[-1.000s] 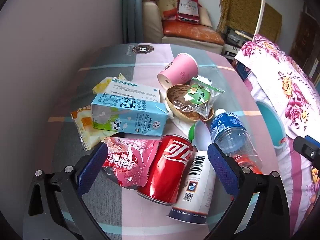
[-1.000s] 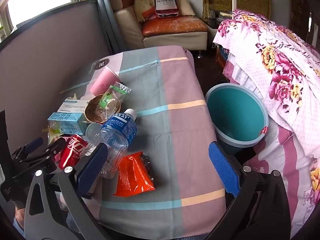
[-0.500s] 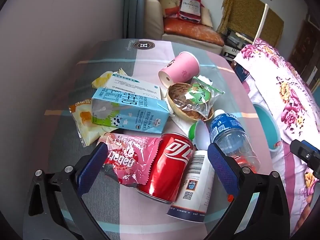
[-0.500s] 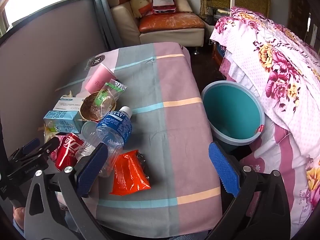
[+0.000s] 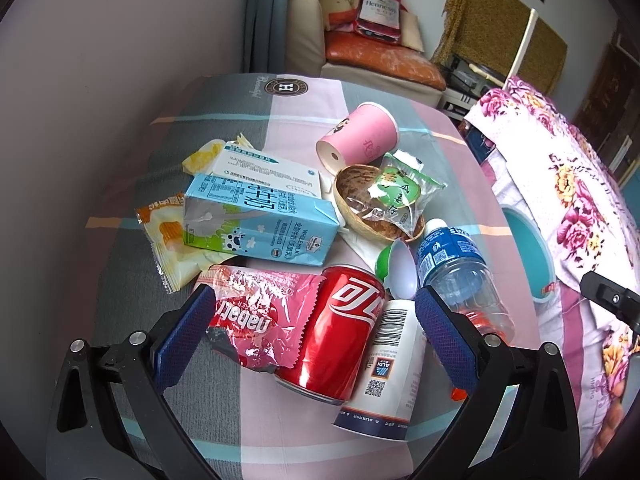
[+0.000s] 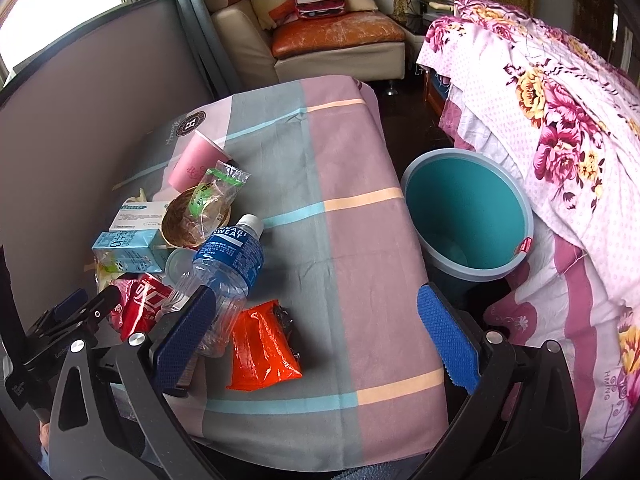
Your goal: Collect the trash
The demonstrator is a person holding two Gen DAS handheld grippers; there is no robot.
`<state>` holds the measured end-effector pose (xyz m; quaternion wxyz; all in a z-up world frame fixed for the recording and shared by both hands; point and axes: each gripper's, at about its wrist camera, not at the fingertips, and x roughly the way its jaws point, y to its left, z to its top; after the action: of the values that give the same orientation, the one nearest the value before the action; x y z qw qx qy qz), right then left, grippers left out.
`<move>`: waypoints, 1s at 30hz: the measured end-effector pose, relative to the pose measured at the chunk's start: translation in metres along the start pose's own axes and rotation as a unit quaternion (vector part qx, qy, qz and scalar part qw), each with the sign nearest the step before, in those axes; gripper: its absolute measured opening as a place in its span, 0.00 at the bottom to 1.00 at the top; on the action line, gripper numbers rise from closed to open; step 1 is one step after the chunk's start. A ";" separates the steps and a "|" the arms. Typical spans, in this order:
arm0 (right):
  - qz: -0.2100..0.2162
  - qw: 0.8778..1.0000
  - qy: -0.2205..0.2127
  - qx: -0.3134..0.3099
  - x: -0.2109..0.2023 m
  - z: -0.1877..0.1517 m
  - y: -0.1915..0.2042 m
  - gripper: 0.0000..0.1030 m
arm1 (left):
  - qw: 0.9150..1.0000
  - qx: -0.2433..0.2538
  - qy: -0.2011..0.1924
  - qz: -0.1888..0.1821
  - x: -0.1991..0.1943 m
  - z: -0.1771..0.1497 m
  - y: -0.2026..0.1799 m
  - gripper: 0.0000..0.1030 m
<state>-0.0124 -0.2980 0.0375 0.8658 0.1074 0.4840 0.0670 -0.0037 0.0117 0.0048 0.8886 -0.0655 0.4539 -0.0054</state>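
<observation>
Checked cloth in grey and pink covers the desk (image 6: 352, 240) we work at, with a sofa behind it and a flowered bedspread off to the right. We judge the job barely begun: the teal bin (image 6: 468, 216), standing on the floor just off the desk's edge at about 3 o'clock in the right wrist view, looks empty as far as we can see into it.

Everything to collect lies heaped on the left half of the desk. In the left wrist view we count a milk carton (image 5: 256, 220), a pink paper cup (image 5: 360, 138) at 12 o'clock, a brown bowl (image 5: 360, 204) with a green wrapper (image 5: 404, 192) on it, a blue-labelled bottle (image 5: 460, 272), a red can (image 5: 340, 328), a pink wrapper (image 5: 256, 320) and a white cup (image 5: 384, 364). An orange packet (image 6: 260, 352) lies just beside the bottle.

Our left claw (image 5: 312, 336) hangs wide open above the can, gripping nothing. Our right claw (image 6: 316, 336) is equally spread and empty.
</observation>
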 end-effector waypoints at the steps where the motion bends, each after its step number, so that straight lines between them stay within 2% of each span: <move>1: 0.000 1.000 0.000 0.001 0.000 0.001 0.000 0.94 | 1.000 0.002 0.000 0.000 -0.001 0.000 -0.001 0.97; 30: -0.001 1.000 0.016 -0.009 0.001 0.008 0.006 0.94 | 1.000 0.016 0.006 -0.010 -0.001 0.003 0.000 0.97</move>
<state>-0.0045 -0.2928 0.0421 0.8587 0.0983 0.4977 0.0719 -0.0020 0.0120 0.0074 0.8865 -0.0557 0.4588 -0.0219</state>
